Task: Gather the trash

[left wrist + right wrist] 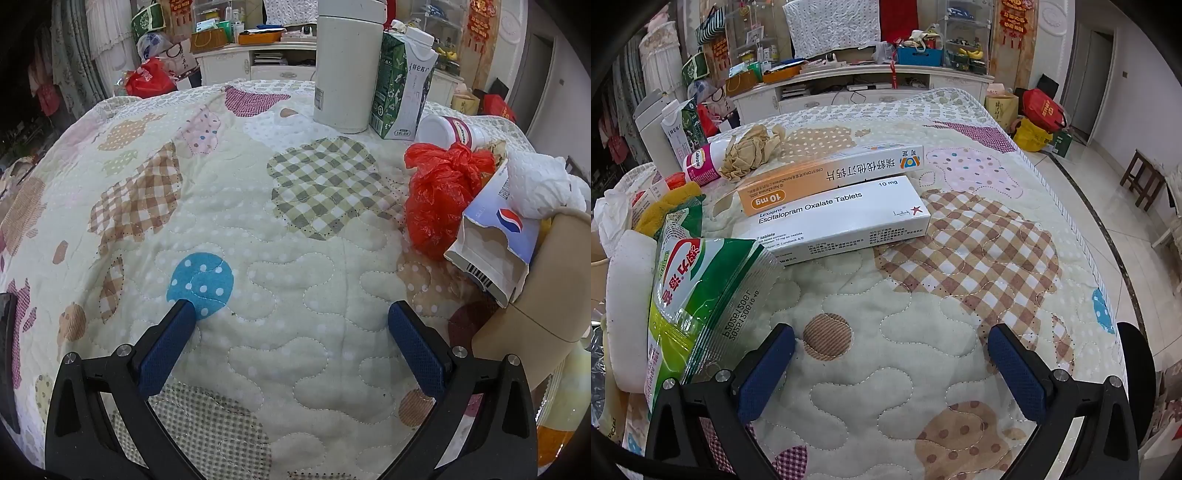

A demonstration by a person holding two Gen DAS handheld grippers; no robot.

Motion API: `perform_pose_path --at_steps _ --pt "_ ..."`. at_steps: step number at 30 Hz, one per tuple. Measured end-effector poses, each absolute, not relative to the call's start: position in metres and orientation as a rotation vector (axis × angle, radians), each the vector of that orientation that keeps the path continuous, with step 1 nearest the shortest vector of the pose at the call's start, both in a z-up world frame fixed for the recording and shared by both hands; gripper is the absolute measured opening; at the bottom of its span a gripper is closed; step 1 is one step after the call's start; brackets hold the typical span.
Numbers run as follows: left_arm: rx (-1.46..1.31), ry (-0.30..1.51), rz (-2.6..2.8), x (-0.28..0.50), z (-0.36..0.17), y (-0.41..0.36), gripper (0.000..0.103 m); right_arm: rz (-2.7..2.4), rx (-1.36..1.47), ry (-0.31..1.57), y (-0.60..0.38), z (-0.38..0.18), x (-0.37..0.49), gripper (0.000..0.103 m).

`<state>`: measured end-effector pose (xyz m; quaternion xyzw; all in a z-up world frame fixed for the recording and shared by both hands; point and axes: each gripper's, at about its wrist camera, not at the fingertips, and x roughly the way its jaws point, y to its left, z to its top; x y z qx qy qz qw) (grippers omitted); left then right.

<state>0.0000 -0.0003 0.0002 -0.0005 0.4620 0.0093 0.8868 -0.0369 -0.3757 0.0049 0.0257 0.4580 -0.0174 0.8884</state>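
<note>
Bright, sharp, fisheye-warped, dark corners

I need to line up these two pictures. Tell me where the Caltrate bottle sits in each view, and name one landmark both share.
Left wrist view: the Caltrate bottle lies on its side at upper right, behind the red plastic bag.
Right wrist view: the Caltrate bottle lies at upper left, beside the crumpled brown paper.
Shared landmark: the green and white carton, standing just behind the bottle.

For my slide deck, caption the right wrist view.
Open right gripper hovers over the quilt facing two medicine boxes and crumpled paper.
</note>
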Motion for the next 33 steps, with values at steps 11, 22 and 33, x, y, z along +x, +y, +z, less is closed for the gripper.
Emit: perform_pose_path --at_steps 11,22,33 --pt "-0.009 0.873 0.067 -0.057 0.033 -0.011 0.103 -0.005 0.055 0.976 -0.380 0.016 -0.093 0.103" --pt "0.001 0.658 0.075 -0.131 0.106 -0.056 0.103 0.065 0.125 0.749 -0.370 0.095 -0.170 0.103" --pt "-0.004 0.585 0.032 -0.163 0.134 -0.094 0.103 0.111 0.083 0.528 -0.339 0.152 -0.210 0.103"
